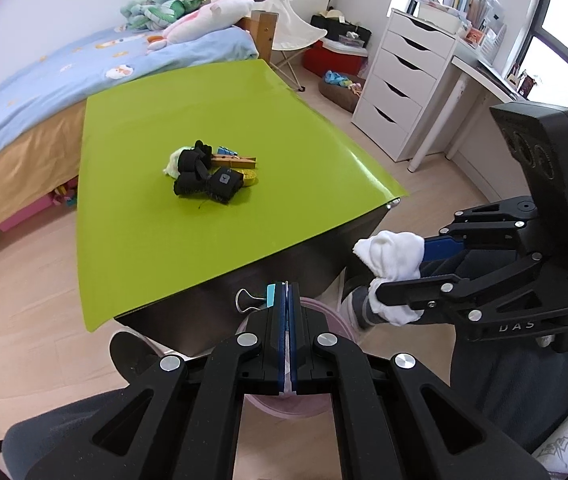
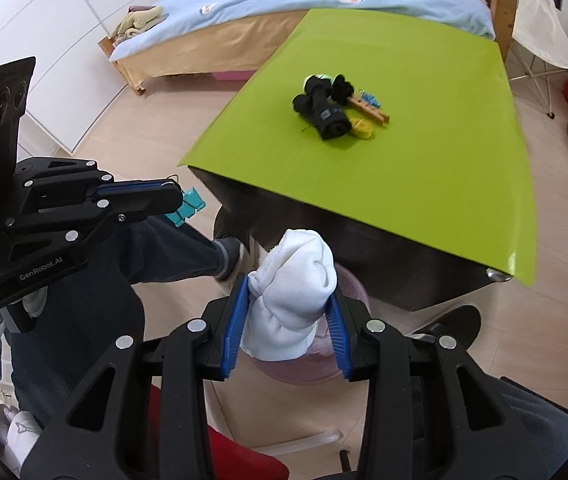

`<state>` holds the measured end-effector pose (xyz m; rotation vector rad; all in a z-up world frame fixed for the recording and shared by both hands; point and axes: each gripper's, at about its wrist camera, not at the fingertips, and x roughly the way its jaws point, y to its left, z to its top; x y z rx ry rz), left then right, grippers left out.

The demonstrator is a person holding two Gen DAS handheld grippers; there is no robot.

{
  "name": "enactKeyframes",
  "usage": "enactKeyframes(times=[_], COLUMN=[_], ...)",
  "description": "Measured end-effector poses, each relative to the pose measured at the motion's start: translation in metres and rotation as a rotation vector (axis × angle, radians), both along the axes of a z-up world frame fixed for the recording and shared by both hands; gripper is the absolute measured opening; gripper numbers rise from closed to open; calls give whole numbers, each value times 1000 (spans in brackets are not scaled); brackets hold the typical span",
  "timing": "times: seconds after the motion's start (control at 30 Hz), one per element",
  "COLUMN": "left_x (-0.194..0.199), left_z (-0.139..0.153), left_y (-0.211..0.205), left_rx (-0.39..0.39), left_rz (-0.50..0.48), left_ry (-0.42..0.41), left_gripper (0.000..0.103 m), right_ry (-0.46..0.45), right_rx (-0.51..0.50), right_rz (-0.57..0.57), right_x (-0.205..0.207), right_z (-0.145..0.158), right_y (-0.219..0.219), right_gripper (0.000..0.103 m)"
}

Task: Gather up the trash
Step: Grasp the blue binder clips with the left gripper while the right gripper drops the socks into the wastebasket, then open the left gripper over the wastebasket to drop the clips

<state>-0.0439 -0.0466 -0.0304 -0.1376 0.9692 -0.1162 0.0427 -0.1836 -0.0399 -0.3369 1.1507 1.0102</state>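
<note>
Bed with pale blue patterned quilt (image 1: 43, 76), pink-and-white plush toy (image 1: 207, 16), white five-drawer chest (image 1: 400, 80), white folding chair (image 1: 296, 36), light wooden floor (image 1: 23, 280).

A pile of rolled socks (image 1: 203, 182), clothespins (image 1: 233, 159) and a brush (image 2: 361, 127) lies mid-table (image 1: 131, 240); the bed (image 1: 43, 92) stands behind, a basin (image 2: 348, 280) below its near edge.

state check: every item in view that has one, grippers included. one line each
left gripper: shut on teal binder clip, off the table
right gripper: holds white cloth wad between its pads, above pink bin
pink bin: open-topped, on floor under table edge
pile of black rolled socks: on green table, untouched
wooden clothespin: lying flat beside pile
white drawer unit: drawers all closed
</note>
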Motion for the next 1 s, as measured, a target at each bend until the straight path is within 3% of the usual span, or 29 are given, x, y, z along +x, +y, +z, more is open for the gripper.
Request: enactKeyframes(times=[0.03,0.2,0.27,0.63,0.73,0.8,0.83,0.9,1.0], left_x=[-1,-2,-2,2,3,4,4,4,4], left_z=[0,-1,-2,-10,-13,-15,-16,-16,-15], left_y=[0,-2,-5,-26,-27,-26,-25,-24,-20], left_rx=[-2,-2,-4,-18,-25,-31,-34,-31,-32], left_rz=[-2,-10,-18,-85,-92,-84,-80,-67,-51], left_ry=[0,3,6,33,43,45,45,41,41], left_gripper=[1,1,1,1,15,56,62,87,93], right_ry=[8,-3,-9,-63,-64,-64,-64,-65,-63], right_rx=[3,8,16,23,28,31,31,31,31], right_rz=[0,-17,-38,-136,-148,-153,-154,-155,-159], right_x=[0,1,3,17,19,20,20,20,21], right_z=[-1,1,4,22,24,24,24,23,22], right_y=[0,-2,-6,-36,-42,-44,-44,-45,-45], right_gripper=[43,85,93,96,97,97,98,99,100])
